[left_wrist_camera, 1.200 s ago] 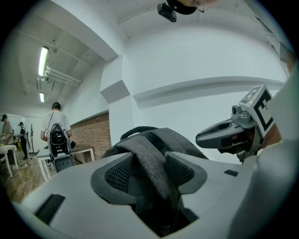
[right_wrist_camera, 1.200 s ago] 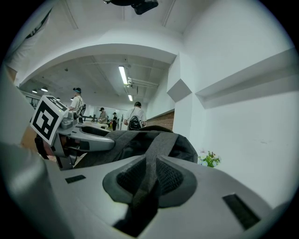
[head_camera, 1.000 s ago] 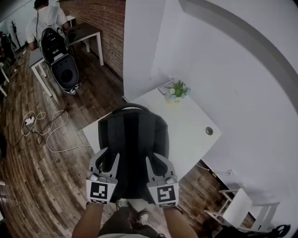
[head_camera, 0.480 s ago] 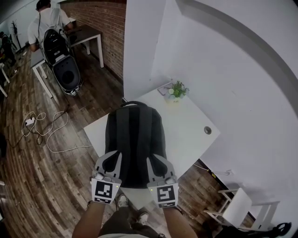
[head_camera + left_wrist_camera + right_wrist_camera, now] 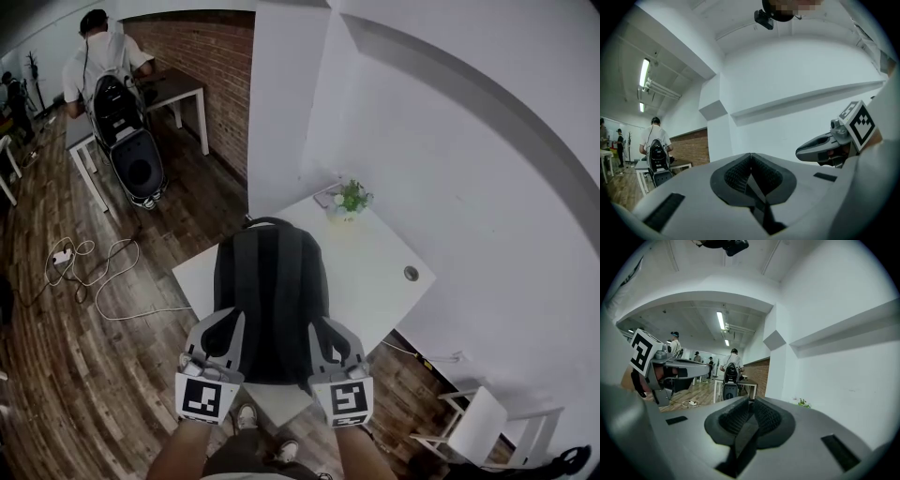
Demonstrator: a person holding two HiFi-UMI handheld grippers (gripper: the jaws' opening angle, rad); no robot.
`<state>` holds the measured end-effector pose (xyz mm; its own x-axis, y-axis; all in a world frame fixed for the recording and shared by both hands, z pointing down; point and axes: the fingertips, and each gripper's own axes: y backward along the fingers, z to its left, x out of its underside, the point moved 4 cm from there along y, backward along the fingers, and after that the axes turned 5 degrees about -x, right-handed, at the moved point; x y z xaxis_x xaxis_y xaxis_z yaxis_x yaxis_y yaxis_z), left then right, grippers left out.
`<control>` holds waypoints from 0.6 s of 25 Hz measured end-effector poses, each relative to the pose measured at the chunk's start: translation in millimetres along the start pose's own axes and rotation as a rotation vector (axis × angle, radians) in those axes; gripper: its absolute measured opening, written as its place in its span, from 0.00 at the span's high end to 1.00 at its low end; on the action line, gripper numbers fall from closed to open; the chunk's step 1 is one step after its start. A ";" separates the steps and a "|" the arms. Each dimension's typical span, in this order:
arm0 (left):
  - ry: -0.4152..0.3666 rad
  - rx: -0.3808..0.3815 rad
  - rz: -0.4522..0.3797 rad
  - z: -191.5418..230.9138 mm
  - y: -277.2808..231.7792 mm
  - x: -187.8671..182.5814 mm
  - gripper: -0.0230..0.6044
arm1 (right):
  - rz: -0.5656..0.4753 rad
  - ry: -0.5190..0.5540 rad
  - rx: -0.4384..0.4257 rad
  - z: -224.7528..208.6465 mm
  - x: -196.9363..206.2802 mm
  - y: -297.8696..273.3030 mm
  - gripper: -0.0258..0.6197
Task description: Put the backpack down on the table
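A dark grey backpack stretches lengthwise over the left part of the white table, its top handle at the far end. Both grippers hold its near end, beyond the table's front edge. My left gripper is shut on a thin black strap that runs between its pads. My right gripper is shut the same way on another black strap. Each gripper view looks level across the room, so the backpack's body is hidden there. Whether the backpack rests on the tabletop I cannot tell.
A small potted plant stands at the table's far corner, and a round cable hole sits near its right edge. White walls close in behind and right. A person with a backpack stands at other desks far left; cables lie on the wood floor.
The backpack has drawn out longer and narrower over the table. Both grippers have shifted toward me, lower in the head view, and the left jaws have closed.
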<state>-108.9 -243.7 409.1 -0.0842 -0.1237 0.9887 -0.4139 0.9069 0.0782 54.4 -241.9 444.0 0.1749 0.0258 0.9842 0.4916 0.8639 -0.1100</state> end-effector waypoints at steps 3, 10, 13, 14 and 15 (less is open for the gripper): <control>0.032 -0.009 -0.037 -2.1 17.2 -26.3 0.94 | -0.039 -0.012 0.018 -1.2 -18.4 20.3 0.87; 0.051 -0.020 -0.063 -9.2 70.6 -66.7 0.94 | -0.059 -0.027 0.054 -3.3 -46.6 81.1 0.87; 0.049 -0.022 -0.060 -16.9 92.0 -76.9 0.94 | -0.068 -0.042 0.071 -3.2 -48.2 105.3 0.87; 0.046 -0.023 -0.059 -19.4 99.4 -79.6 0.94 | -0.072 -0.051 0.075 -1.4 -49.0 113.1 0.87; 0.042 -0.023 -0.060 -21.7 106.7 -82.5 0.94 | -0.079 -0.058 0.079 0.9 -50.6 121.1 0.87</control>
<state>-126.4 -128.0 338.6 -0.0220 -0.1615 0.9866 -0.3960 0.9076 0.1397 104.3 -138.1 381.1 0.0873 -0.0165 0.9960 0.4331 0.9011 -0.0230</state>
